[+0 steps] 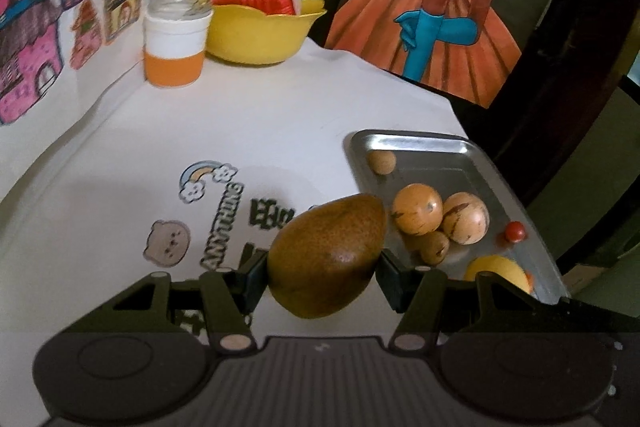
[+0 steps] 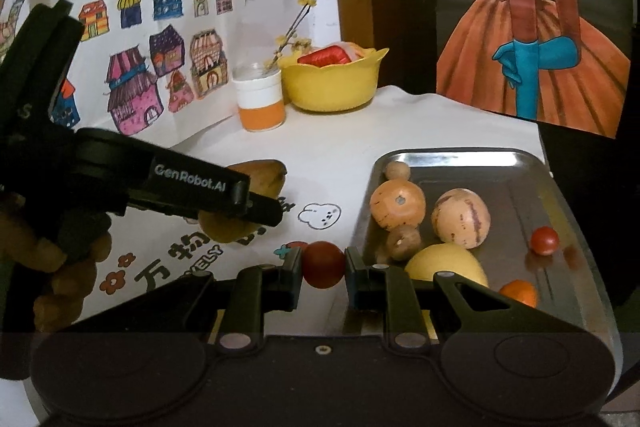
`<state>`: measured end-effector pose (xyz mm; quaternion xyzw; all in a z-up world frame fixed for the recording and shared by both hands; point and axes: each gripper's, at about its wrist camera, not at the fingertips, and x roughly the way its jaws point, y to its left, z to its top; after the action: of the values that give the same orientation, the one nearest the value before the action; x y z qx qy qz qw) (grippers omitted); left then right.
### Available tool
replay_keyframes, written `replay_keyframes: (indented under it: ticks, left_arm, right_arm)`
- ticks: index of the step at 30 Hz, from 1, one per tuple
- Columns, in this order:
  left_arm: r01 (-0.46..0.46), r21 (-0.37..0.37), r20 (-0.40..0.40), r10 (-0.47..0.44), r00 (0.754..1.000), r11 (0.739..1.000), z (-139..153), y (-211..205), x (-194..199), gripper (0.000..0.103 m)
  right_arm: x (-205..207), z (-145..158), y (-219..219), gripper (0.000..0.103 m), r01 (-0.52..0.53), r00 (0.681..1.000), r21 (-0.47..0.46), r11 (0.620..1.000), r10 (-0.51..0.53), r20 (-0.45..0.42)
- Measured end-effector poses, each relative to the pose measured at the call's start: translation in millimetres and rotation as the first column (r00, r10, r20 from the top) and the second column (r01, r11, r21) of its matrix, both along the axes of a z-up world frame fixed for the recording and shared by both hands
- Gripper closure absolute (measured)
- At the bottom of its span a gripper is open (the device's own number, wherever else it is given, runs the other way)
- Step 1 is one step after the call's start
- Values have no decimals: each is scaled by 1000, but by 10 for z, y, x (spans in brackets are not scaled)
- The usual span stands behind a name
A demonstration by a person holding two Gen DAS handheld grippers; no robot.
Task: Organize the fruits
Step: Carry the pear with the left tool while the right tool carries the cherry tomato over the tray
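Observation:
My left gripper (image 1: 323,269) is shut on a large brown pear-shaped fruit (image 1: 327,255), held just left of the metal tray (image 1: 420,141). From the right wrist view that same left gripper (image 2: 256,205) reaches in from the left with the brown fruit (image 2: 260,175) partly hidden behind its finger. My right gripper (image 2: 323,267) is shut on a small red tomato (image 2: 322,264) near the tray's (image 2: 452,157) left edge. The tray holds several fruits: an orange round fruit (image 2: 397,205), a striped pale fruit (image 2: 460,218), a yellow lemon (image 2: 446,262), a red cherry tomato (image 2: 544,240) and small brown balls (image 2: 403,242).
A yellow bowl (image 2: 332,87) with a red item and a white-and-orange jar (image 2: 261,103) holding a flower sprig stand at the back. Drawings line the back wall. The white cloth (image 1: 240,131) bears stickers. A person's hand (image 2: 60,267) holds the left gripper.

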<state>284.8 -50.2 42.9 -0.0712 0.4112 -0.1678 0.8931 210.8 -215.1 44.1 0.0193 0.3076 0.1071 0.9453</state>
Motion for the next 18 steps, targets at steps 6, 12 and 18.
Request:
replay_keyframes:
  ticks: [6, 12, 18]
  left_arm:
    - [18, -1, 22, -18, 1000, 1000, 101, -186, 106, 41]
    - [34, -25, 47, -33, 998, 999, 191, -414, 223, 41]
    - [47, -57, 66, -43, 997, 997, 241, -704, 400, 41]
  right_arm:
    - [1, 35, -170, 79, 30, 999, 29, 999, -31, 20]
    - [33, 69, -351, 79, 66, 997, 45, 997, -67, 40]
    - [58, 77, -609, 79, 126, 990, 52, 991, -129, 62]
